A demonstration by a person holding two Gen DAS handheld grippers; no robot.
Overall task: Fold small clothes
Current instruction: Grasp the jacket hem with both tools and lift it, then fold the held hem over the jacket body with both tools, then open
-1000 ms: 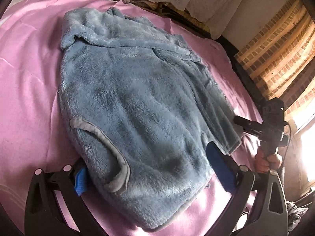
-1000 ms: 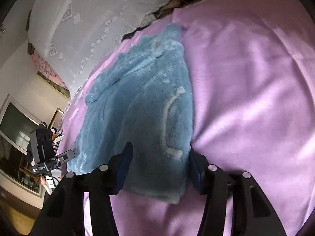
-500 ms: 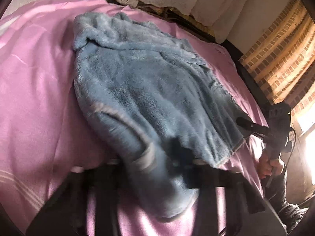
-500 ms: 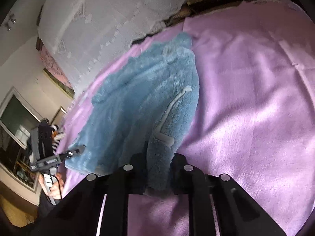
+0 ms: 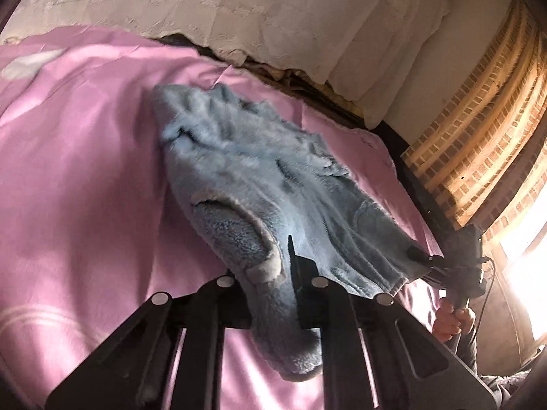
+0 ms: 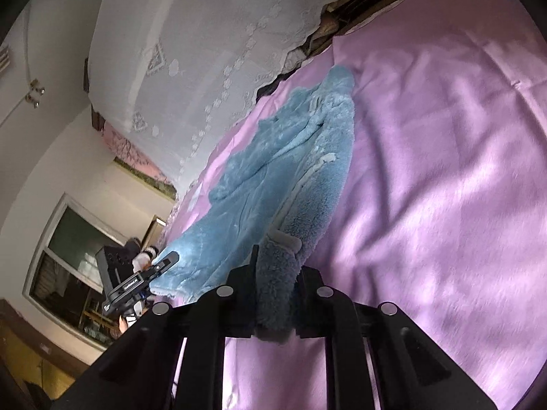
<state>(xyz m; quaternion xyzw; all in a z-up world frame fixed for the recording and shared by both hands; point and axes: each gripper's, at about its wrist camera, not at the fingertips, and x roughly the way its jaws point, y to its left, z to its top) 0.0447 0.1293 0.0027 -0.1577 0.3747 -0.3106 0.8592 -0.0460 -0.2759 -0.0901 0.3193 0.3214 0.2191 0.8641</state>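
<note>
Nearest, the left gripper (image 5: 270, 294) is pressed together on the near hem of the blue fleece jacket (image 5: 259, 184), and the right gripper (image 6: 277, 294) pinches the other hem corner. The hem hangs lifted; the far part lies on the pink blanket (image 5: 85, 171). No fold is made; all folding is left, I judge.

jacket (image 5: 259, 184): fluffy blue fleece, matt
bed cover (image 5: 78, 177): smooth pink cloth, faint sheen
far drape (image 5: 239, 7): white embroidered lace
right wall (image 5: 478, 136): rough brick
</note>
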